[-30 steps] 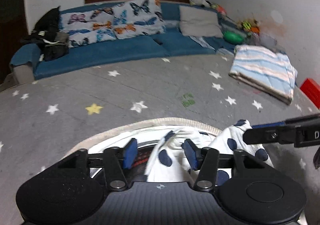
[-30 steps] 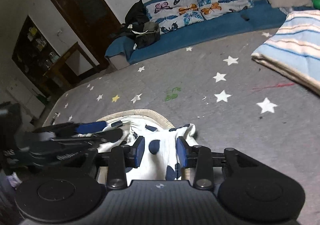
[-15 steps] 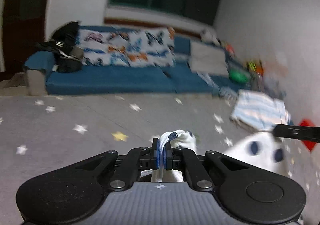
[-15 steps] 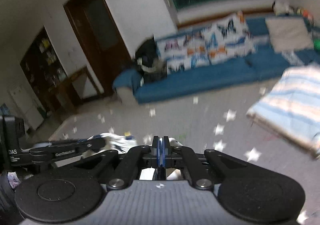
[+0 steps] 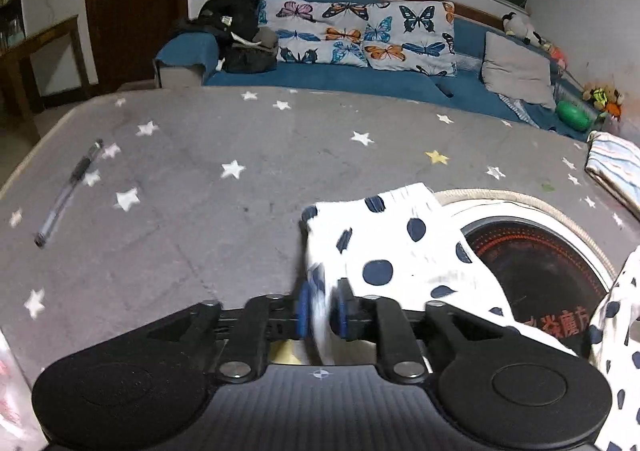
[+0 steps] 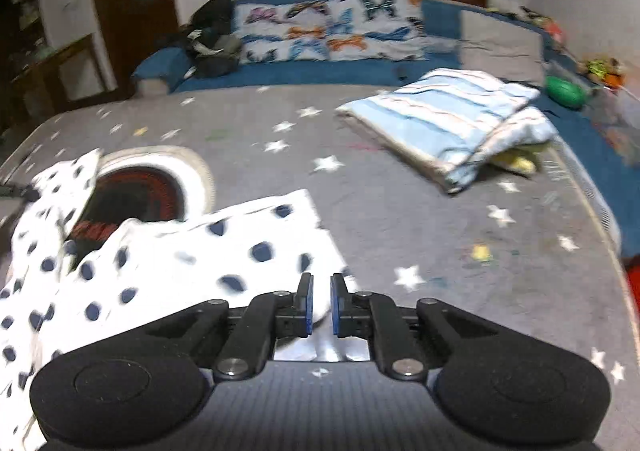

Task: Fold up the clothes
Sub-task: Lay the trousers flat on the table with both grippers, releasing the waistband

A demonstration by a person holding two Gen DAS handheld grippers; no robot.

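A white garment with dark blue dots [image 5: 384,247] lies spread over a round white device with a dark centre [image 5: 536,259] on the grey star-print cover. My left gripper [image 5: 322,311] is low over the cover with its blue pads slightly apart around the garment's left corner. In the right wrist view the same garment [image 6: 208,251] stretches leftward. My right gripper [image 6: 321,309] has its pads slightly parted around the garment's right corner.
A pen [image 5: 68,191] lies on the cover at the left. A folded blue-striped blanket [image 6: 452,123] sits at the right. A blue sofa with butterfly pillows [image 5: 360,31] and a black bag [image 5: 240,31] runs along the far edge.
Both grippers shut on the garment's corners, lifted it, then carried it apart and down flat. Their pads have now parted slightly from fully shut.
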